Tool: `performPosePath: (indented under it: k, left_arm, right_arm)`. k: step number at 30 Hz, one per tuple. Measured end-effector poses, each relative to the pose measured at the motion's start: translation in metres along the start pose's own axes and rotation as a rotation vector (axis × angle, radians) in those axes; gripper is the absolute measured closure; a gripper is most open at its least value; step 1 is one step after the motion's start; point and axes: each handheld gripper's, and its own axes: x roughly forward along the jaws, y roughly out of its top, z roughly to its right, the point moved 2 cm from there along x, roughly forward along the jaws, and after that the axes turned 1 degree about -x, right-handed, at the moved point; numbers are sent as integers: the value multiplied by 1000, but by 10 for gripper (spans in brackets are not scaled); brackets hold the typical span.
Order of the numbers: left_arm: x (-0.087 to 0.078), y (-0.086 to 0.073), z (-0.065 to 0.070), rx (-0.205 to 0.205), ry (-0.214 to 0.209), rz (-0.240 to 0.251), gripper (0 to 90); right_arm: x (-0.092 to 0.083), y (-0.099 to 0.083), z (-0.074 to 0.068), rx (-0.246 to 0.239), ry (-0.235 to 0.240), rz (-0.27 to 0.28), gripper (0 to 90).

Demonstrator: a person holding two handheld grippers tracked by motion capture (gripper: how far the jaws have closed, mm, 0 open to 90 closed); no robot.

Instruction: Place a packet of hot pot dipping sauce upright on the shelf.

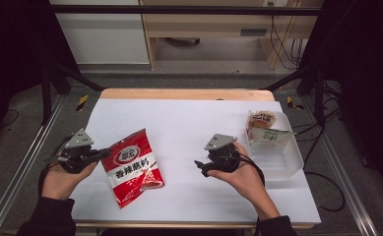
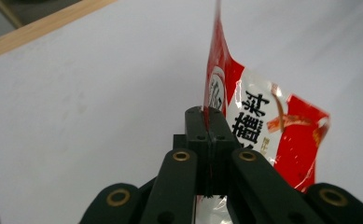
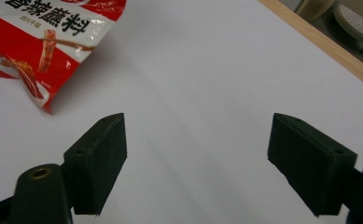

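A lab rig — metal frame rails [image 1: 16, 162], loose floor cables [image 1: 327, 187].

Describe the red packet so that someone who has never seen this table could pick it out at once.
Start at the white table and look to its near left part, away from the clear plastic tub at the right edge. There the left tool pinches the red packet by its edge. It is glossy red, with a white band of black Chinese characters, unlike the paler packets in the tub.

Red-and-white packet [image 1: 132, 166], black lettering; white table [image 1: 189, 118]
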Motion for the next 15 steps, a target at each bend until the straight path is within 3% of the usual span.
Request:
performPosePath:
  k: [3, 8, 15]
  left_arm:
    - [4, 11, 2, 41, -13, -20, 900]
    - [10, 23, 5, 74, -52, -30, 900]
    - [13, 39, 22, 118, -86, -5, 900]
  right_arm:
    - [1, 10, 0, -19, 12, -8, 219]
    - [9, 30, 0, -53, 40, -49, 223]
    - [16, 61, -6, -102, 72, -84, 225]
